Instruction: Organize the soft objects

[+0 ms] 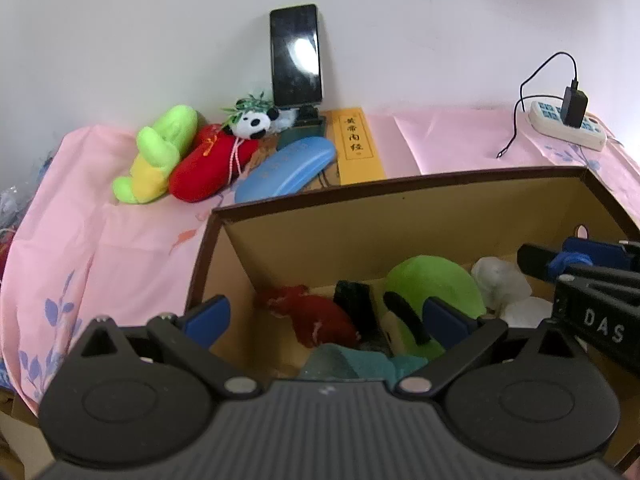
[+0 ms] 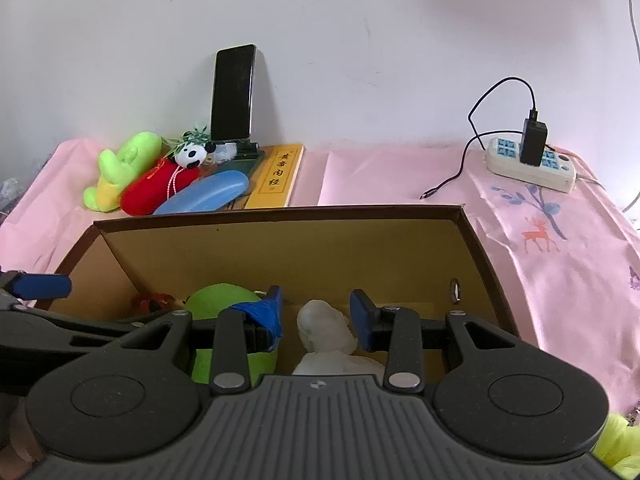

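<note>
L gripper (image 1: 326, 316) apart over cardboard box (image 1: 400, 190), R gripper (image 2: 316, 316) apart round white plush (image 2: 326, 330), not pressing

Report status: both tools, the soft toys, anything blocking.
Left tool open, empty, over the cardboard box. Right tool open astride white plush, pads clear. Three plush toys outside on pink cloth. No obstruction.
</note>
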Tool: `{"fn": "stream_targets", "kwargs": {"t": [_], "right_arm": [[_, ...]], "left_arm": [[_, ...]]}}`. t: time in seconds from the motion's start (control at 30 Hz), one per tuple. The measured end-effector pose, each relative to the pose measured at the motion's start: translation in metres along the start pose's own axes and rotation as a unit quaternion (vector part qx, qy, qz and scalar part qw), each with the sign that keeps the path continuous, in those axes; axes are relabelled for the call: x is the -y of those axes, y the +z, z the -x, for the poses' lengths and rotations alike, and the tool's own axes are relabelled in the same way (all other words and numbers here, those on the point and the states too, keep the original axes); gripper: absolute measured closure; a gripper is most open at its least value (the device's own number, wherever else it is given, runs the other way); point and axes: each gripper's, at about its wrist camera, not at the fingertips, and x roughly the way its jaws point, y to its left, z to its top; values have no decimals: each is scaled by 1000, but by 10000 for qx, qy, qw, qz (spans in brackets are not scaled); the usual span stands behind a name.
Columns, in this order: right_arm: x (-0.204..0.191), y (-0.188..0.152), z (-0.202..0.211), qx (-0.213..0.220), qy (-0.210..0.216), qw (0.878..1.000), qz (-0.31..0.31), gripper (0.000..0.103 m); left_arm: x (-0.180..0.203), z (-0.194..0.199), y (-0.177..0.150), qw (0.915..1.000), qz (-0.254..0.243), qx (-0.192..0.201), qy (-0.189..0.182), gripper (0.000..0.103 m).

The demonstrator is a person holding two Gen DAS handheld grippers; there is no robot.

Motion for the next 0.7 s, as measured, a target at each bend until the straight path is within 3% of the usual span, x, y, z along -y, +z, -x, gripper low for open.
{"fn": "stream_targets", "kwargs": {"t": [0.4,0.7], "right_arm": [[-3,-6,-8,-86,-178,9998,-31,83],[-2,-4,-15,-235,-268,9994,14,83]], "left_arm": [[-5,-5,0,9994,240,77,-251,2],[-1,-7,2,9997,180,156,-10,2]]}}
